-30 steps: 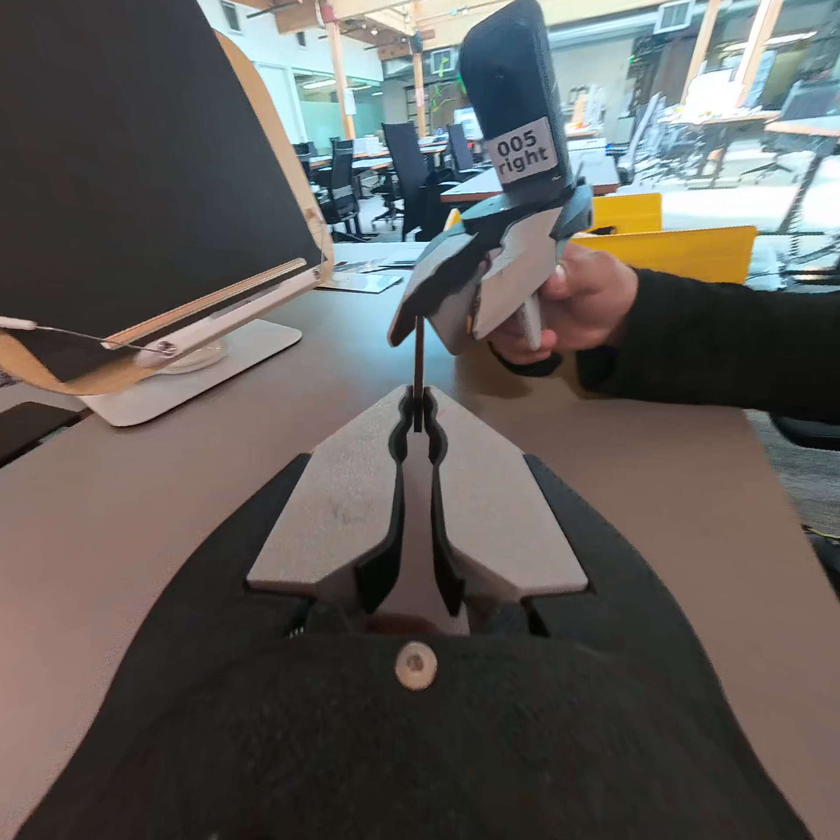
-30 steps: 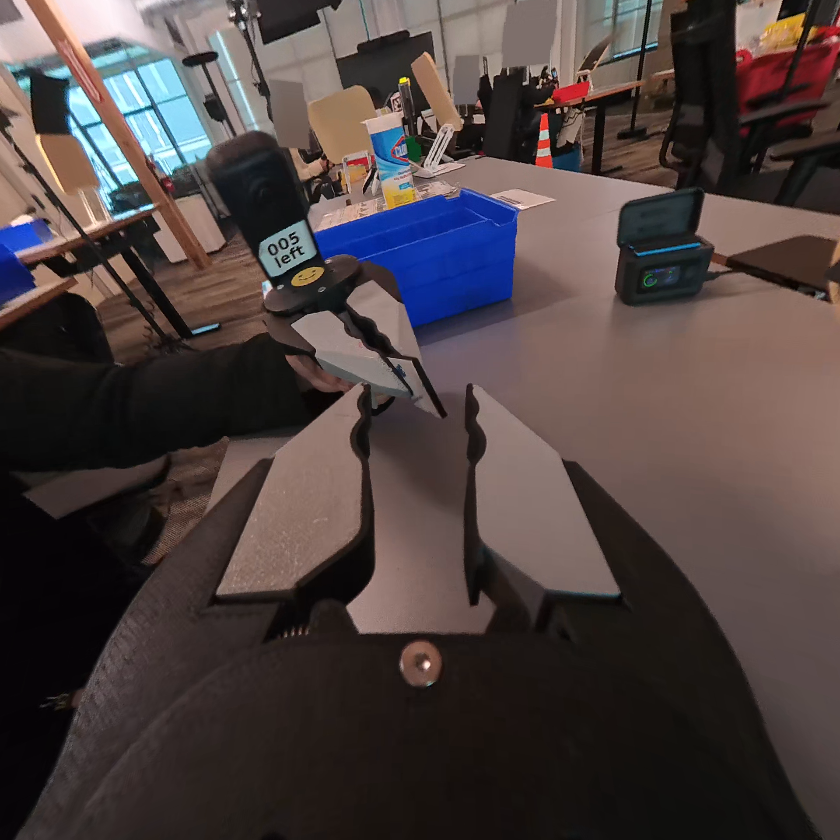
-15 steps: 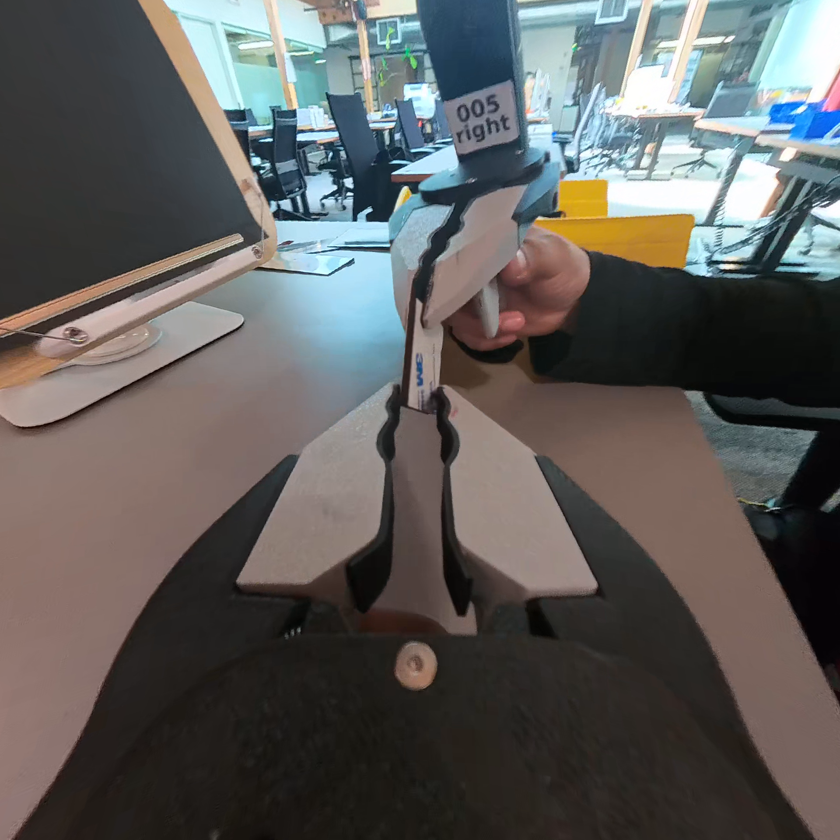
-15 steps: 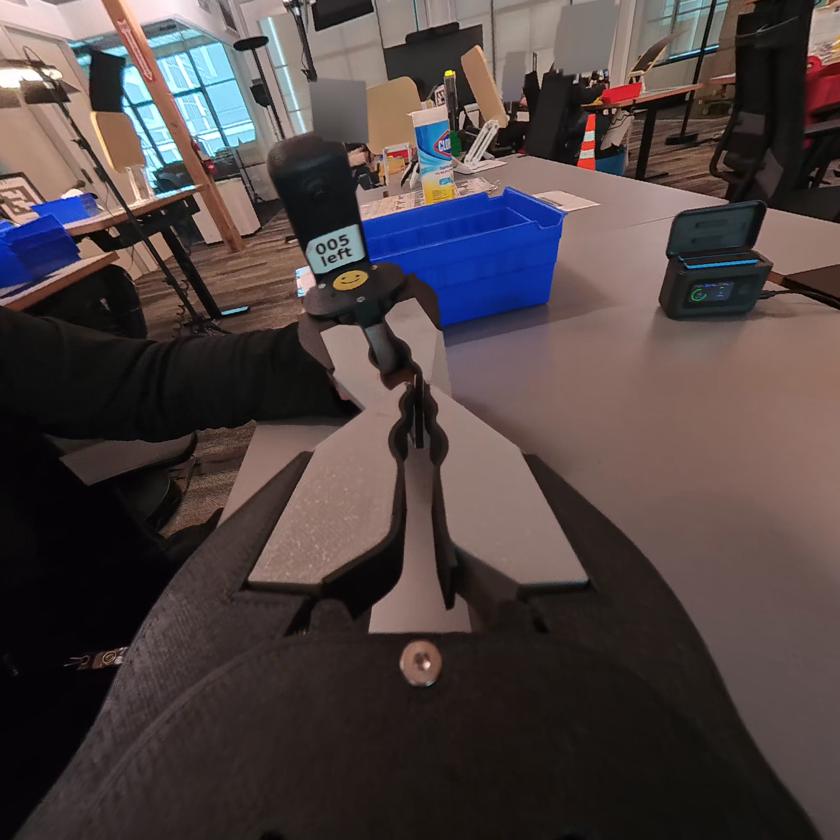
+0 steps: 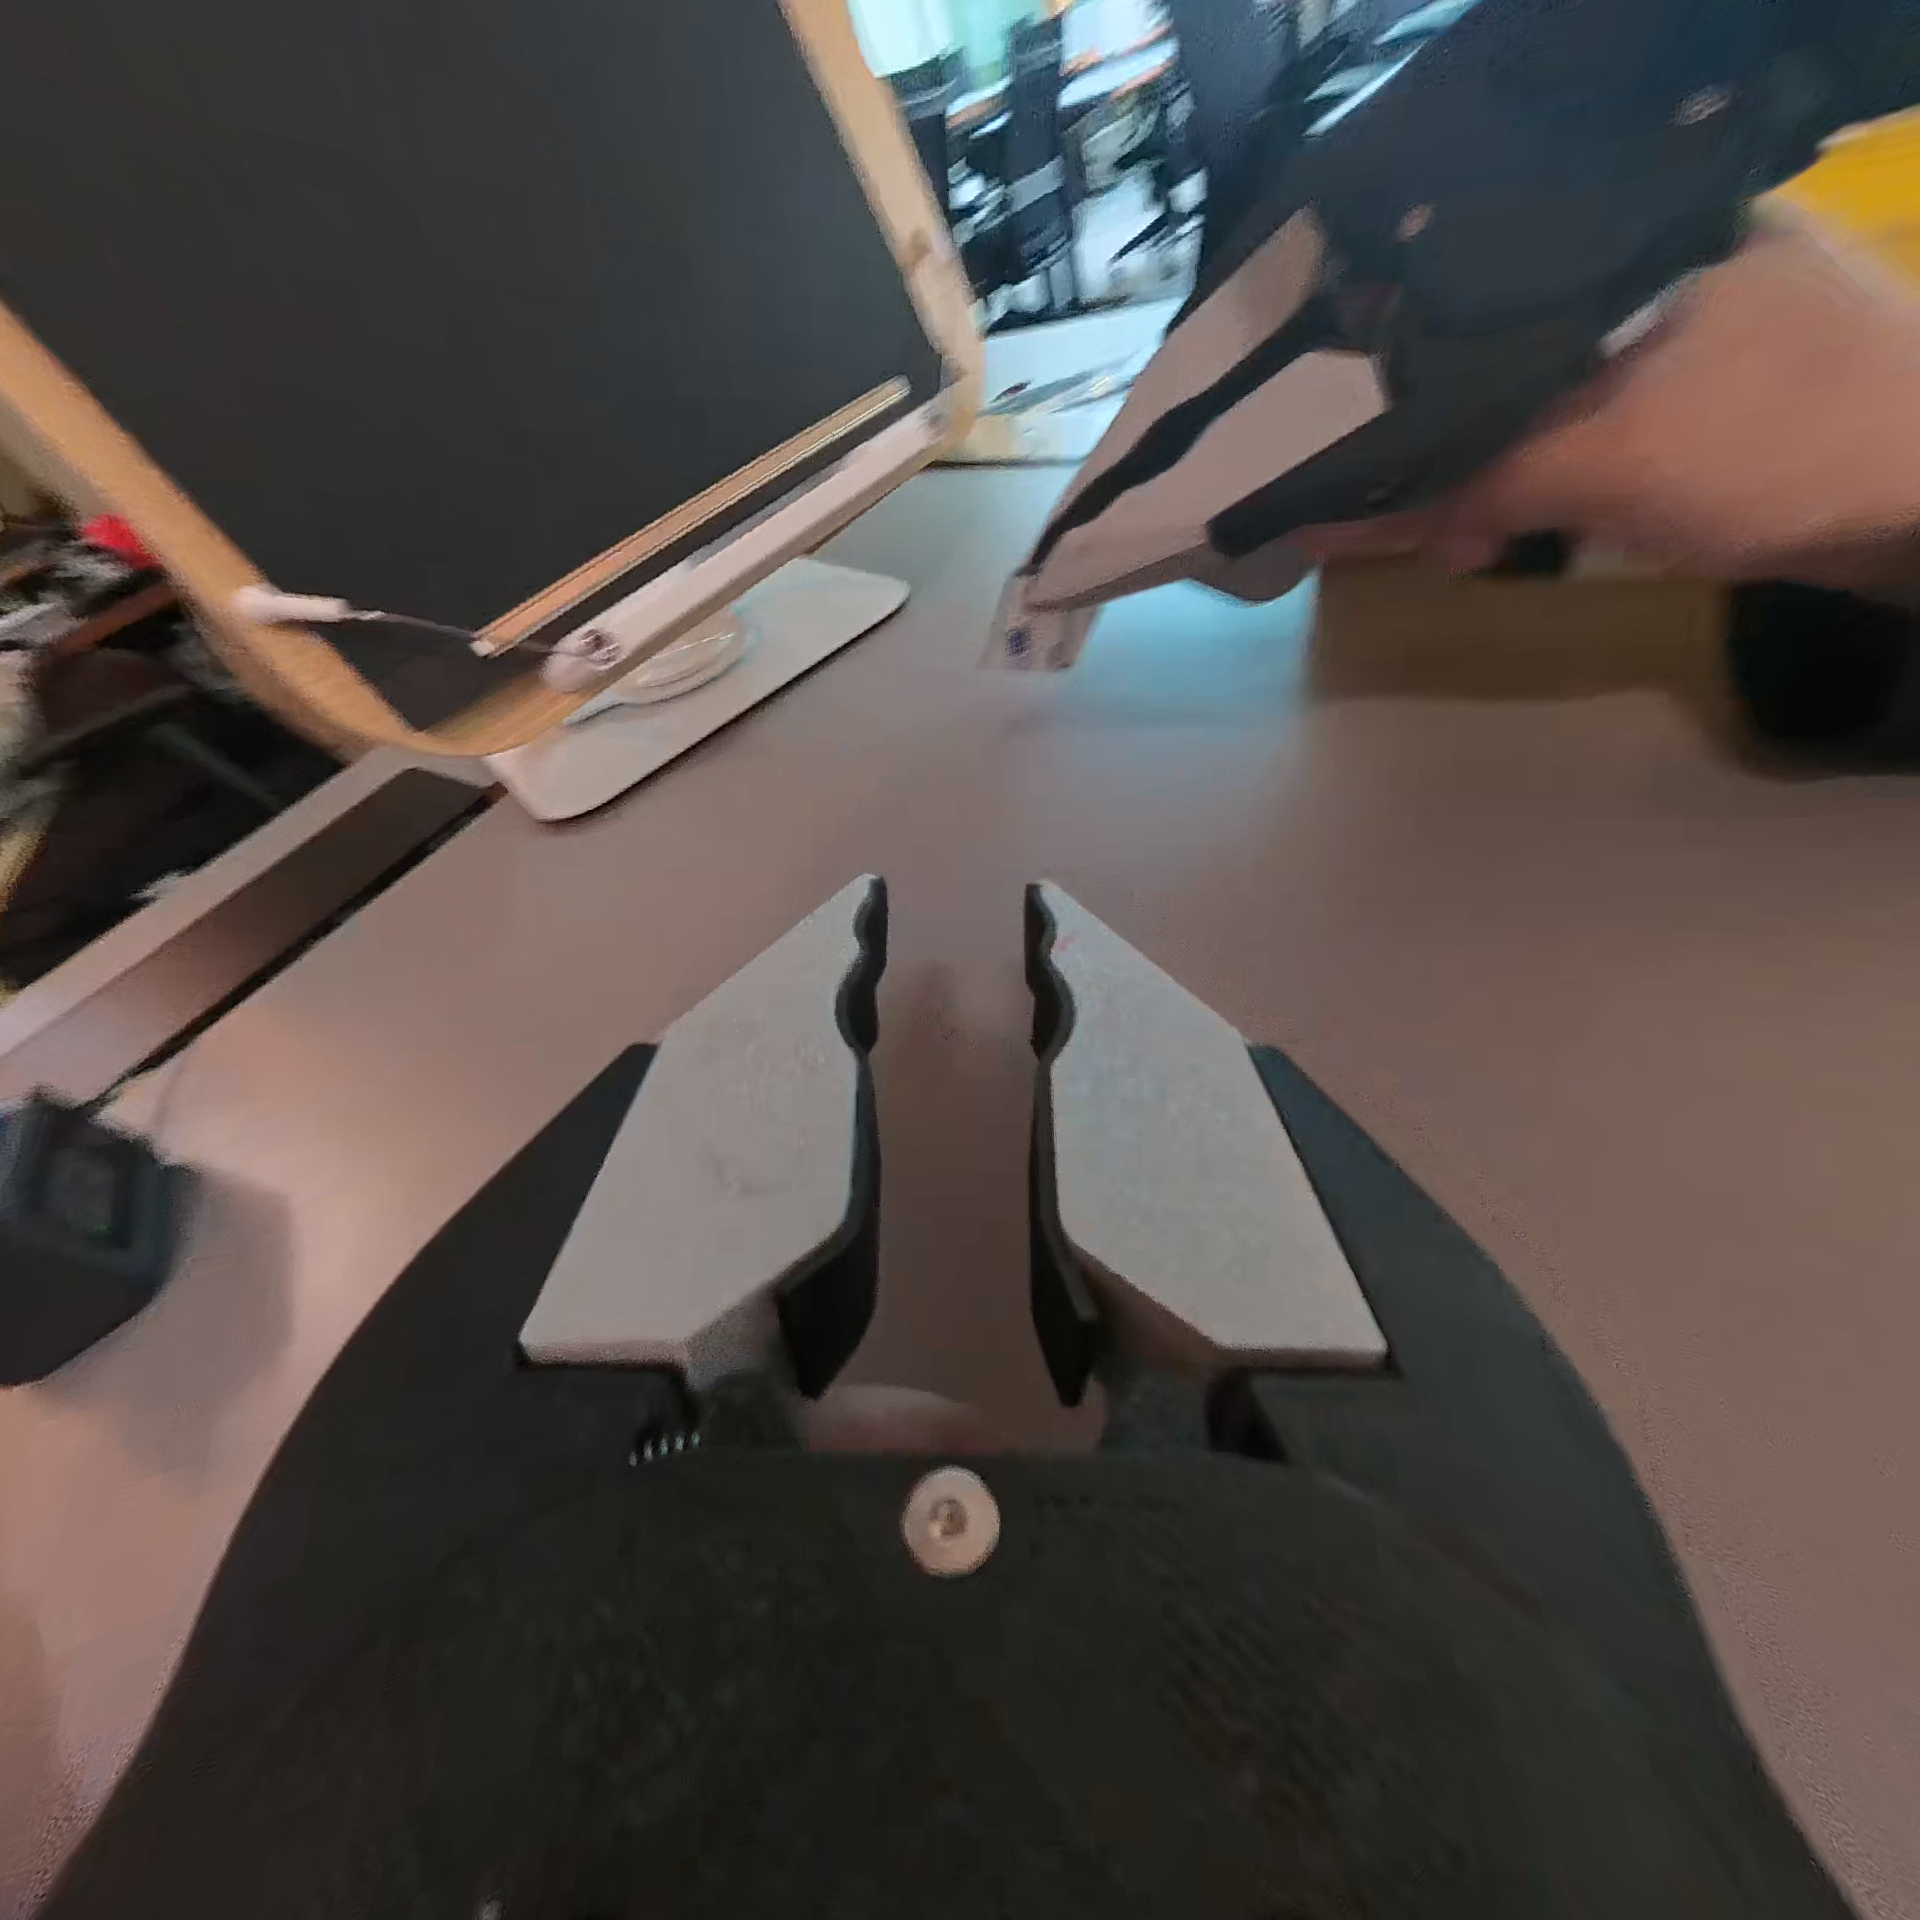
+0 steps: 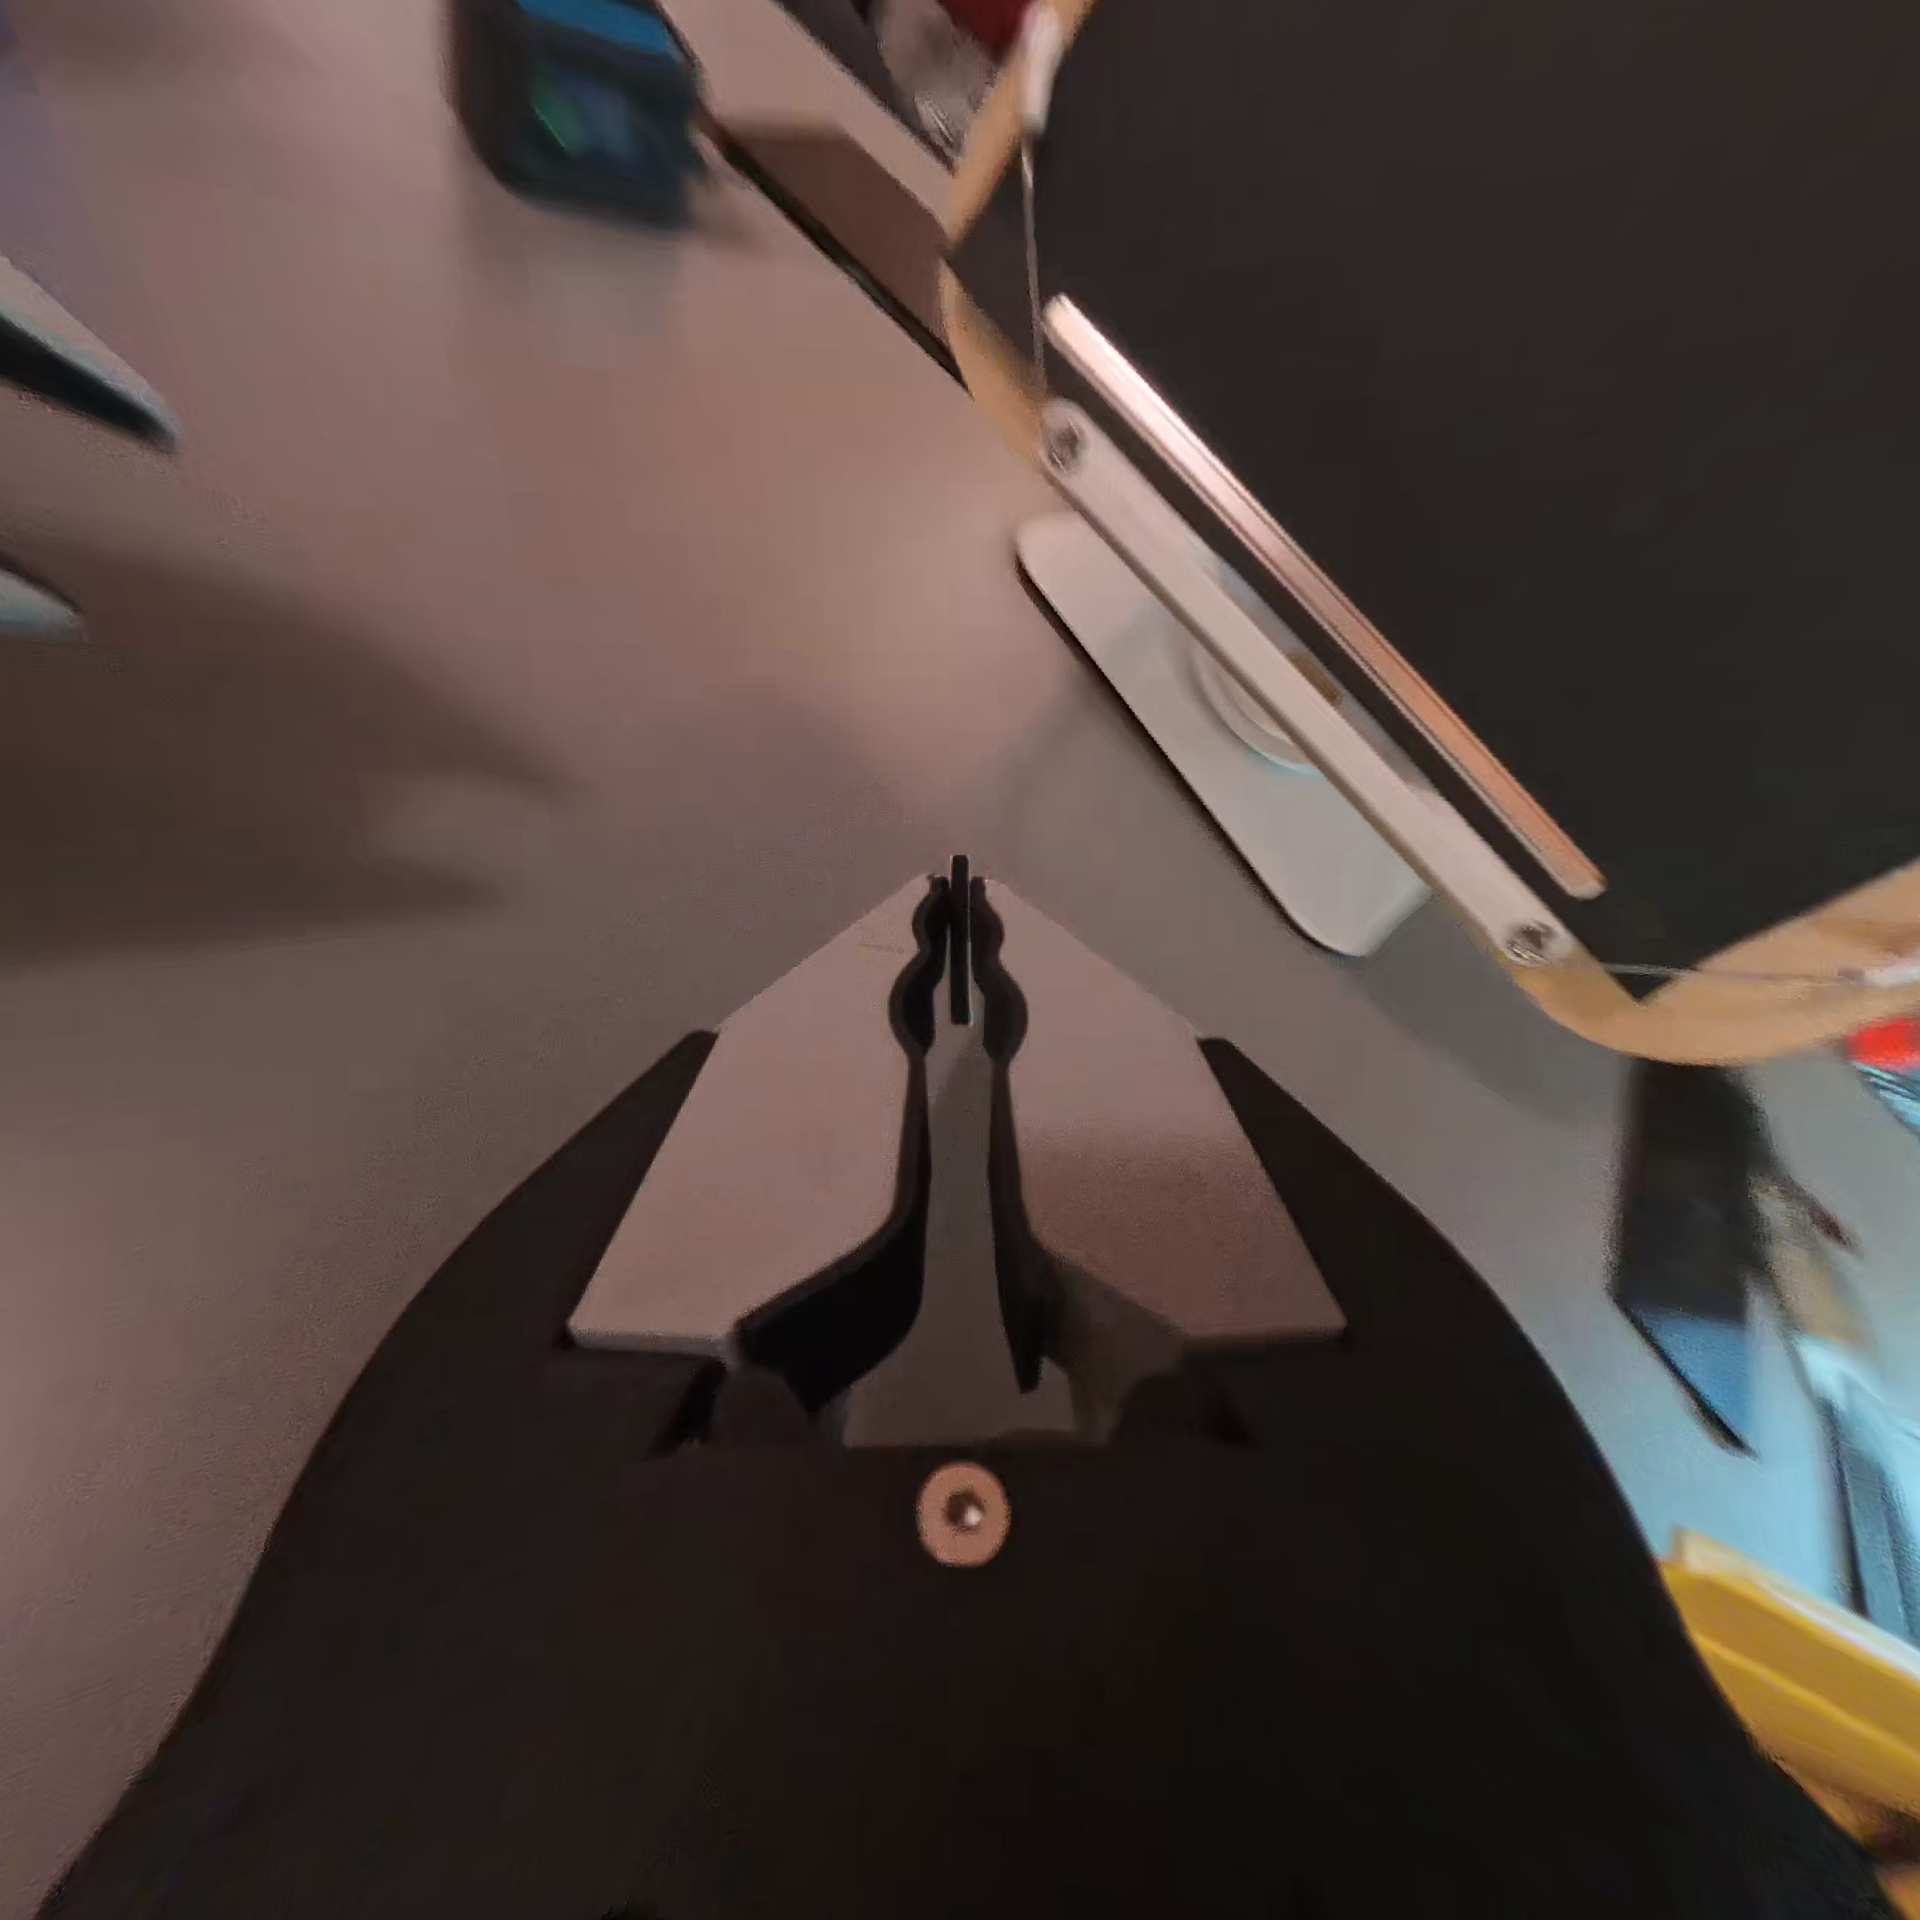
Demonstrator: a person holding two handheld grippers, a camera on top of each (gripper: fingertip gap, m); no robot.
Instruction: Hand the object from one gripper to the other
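A thin flat card, white with blue print on its face, is the handed object. My right gripper (image 6: pixel 961 883) is shut on the card (image 6: pixel 959 935), seen edge-on as a dark strip between its tips. In the left wrist view the right gripper (image 5: pixel 1029 597) is at the upper right, tilted down toward the table, with the card (image 5: pixel 1039 636) sticking out of its tips. My left gripper (image 5: pixel 954 896) is open and empty, low over the brown table (image 5: pixel 1351 987), apart from the card.
A large dark screen on a white stand (image 5: pixel 727 665) leans at the left; it also shows in the right wrist view (image 6: pixel 1247 748). A small black charging case (image 5: pixel 73 1226) sits at the far left. A hand (image 5: pixel 1714 447) holds the right gripper. The left gripper's tips are roughly 12 cm from the right gripper's. To reach the small black charging case (image 5: pixel 73 1226) in a straight line is about 25 cm for my left fingers, about 35 cm for my right. The right camera catches it too, in the right wrist view (image 6: pixel 538 88).
The left gripper has let go of the card and opened. The right gripper, shut on the card, has pulled away to the right and tipped down toward the table.
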